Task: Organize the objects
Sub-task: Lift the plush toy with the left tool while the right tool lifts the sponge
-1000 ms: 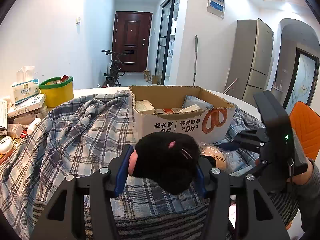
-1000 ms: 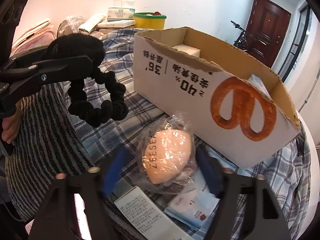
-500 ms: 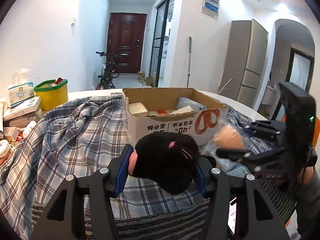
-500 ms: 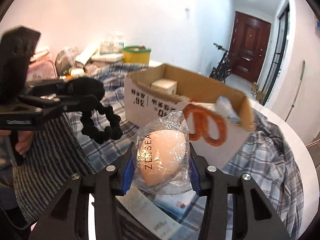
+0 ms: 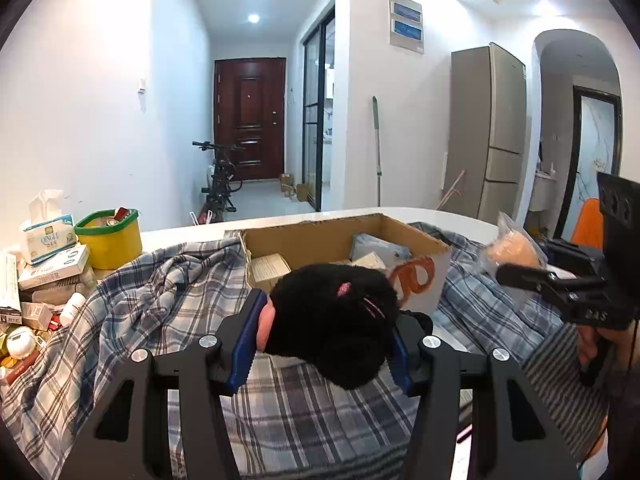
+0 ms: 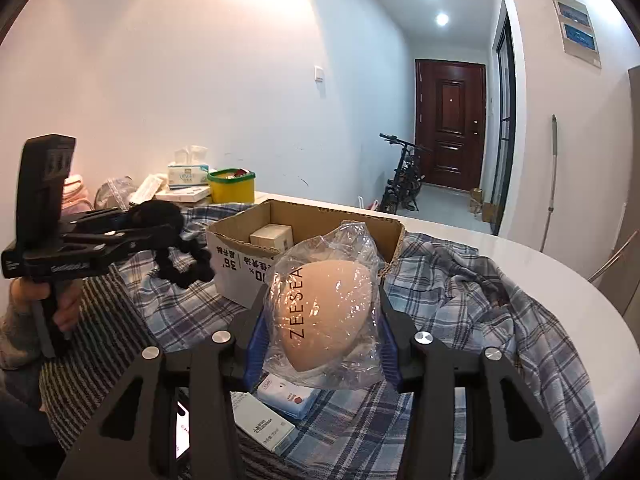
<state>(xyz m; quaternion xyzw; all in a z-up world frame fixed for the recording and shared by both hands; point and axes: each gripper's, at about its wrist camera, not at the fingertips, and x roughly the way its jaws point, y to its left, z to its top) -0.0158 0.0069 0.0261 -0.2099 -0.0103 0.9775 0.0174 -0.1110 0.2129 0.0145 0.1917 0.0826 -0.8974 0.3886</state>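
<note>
Fingers of the right gripper (image 6: 320,336) are clamped on a bagged beige makeup sponge (image 6: 326,312), held just before the cardboard box (image 6: 240,248); the left gripper (image 5: 328,344), nearer its opening, grips a black plush scrunchie (image 5: 332,316).

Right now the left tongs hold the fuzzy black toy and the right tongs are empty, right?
Not quite. The left tongs do hold the fuzzy black toy, but the right tongs grip a bagged peach sponge, as the right wrist view shows.
</note>
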